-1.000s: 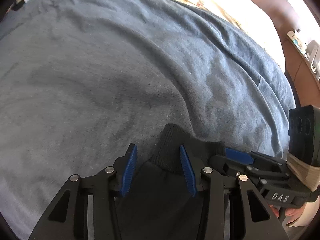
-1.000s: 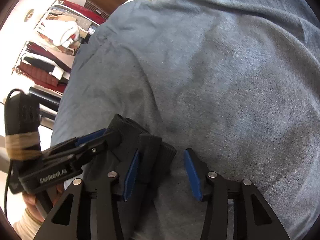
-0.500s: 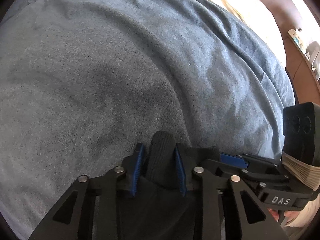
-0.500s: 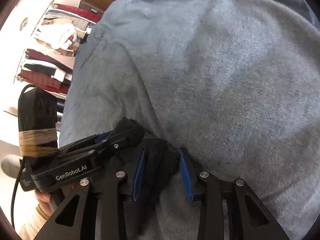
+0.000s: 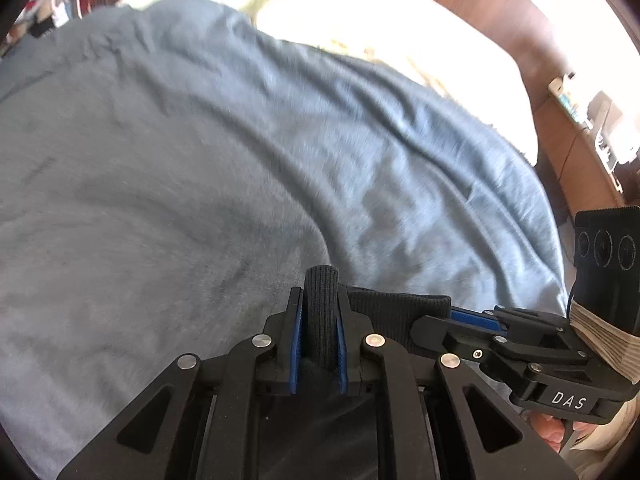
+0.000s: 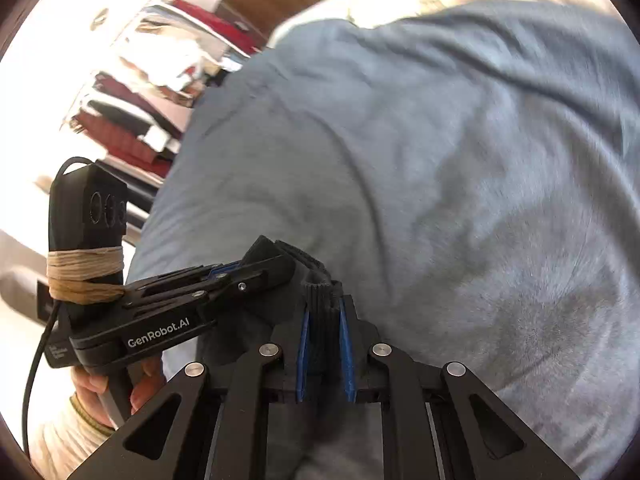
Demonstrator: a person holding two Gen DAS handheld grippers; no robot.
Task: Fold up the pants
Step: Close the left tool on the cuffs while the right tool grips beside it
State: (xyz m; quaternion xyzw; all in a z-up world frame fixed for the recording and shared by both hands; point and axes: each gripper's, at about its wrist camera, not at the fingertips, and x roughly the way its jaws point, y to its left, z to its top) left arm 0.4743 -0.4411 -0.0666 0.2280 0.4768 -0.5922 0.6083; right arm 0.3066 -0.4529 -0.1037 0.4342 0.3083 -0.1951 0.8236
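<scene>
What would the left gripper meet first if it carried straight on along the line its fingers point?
Apart from the pants cuff it is closing on, the left gripper would probably meet the blue blanket just ahead; depth is unclear.

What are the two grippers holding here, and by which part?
Both hold the dark pants by the ribbed cuff band: the left gripper pinches one bunched section, the right gripper another, closing.

Pants (image 5: 320, 312) on blanket (image 5: 200, 184) — pillow (image 5: 384, 32) behind
</scene>
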